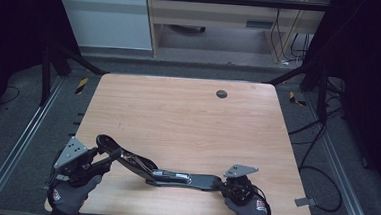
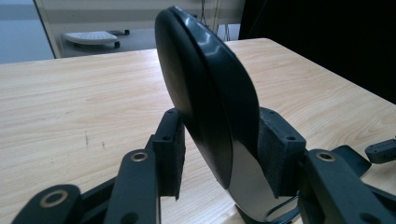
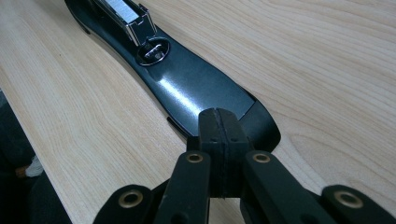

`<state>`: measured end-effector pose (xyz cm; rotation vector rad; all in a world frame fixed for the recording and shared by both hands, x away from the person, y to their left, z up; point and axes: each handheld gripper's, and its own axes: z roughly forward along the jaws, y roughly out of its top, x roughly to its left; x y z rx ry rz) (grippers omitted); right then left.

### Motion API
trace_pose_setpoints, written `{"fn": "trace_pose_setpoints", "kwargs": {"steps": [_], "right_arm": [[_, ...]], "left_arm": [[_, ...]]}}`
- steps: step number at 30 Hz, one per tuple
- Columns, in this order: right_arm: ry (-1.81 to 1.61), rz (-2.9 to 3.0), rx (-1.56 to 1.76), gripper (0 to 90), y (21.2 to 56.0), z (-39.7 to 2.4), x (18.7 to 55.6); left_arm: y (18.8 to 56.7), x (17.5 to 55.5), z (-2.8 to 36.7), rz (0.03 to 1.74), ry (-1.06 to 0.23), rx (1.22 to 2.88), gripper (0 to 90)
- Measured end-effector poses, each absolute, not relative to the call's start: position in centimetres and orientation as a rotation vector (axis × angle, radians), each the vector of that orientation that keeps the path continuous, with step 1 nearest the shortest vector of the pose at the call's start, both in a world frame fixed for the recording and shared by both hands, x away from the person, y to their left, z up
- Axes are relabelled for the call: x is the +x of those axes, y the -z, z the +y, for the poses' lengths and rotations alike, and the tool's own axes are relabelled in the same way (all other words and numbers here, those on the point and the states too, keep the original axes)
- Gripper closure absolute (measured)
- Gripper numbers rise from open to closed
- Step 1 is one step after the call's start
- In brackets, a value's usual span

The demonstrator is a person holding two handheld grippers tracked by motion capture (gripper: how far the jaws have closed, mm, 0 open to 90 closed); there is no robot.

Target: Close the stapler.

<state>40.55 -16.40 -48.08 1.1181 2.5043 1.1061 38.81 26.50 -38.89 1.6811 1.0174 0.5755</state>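
A large black stapler point(image 1: 159, 171) lies swung open across the lower middle of the high view, on the wooden desk point(image 1: 188, 112). Its base runs flat along the desk toward the lower right, and its top arm rises at a slant toward the lower left.

In the left gripper view, the left gripper point(image 2: 219, 154) has its fingers point(image 2: 170, 154) on either side of the stapler's point(image 2: 210, 107) rounded black arm end, which stands upright through the centre of the frame. The fingers are about half open; the right pad lies against the arm's side, while a narrow gap seems to remain at the left pad, so a firm grip cannot be told. In the high view this gripper point(image 1: 103, 157) sits at the lower left, carried by a gloved hand point(image 1: 68, 195).

In the right gripper view, the right gripper point(image 3: 218, 128) has its fingers pressed fully together, pad against pad, their tips resting on the tail end of the stapler's base point(image 3: 196, 93) near the frame's centre. Nothing is clamped between them. The metal staple channel point(image 3: 128, 14) shows at the upper left.
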Motion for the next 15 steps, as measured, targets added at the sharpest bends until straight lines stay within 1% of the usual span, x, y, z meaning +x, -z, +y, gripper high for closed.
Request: {"fn": "trace_pose_setpoints", "kwargs": {"steps": [15], "right_arm": [[-1.088, 2.515, 1.131, 90.0, 48.41, -16.24, 40.73]], "left_arm": [[38.27, 38.72, 25.42, 0.986, -0.583, 1.692, 56.5]]}}
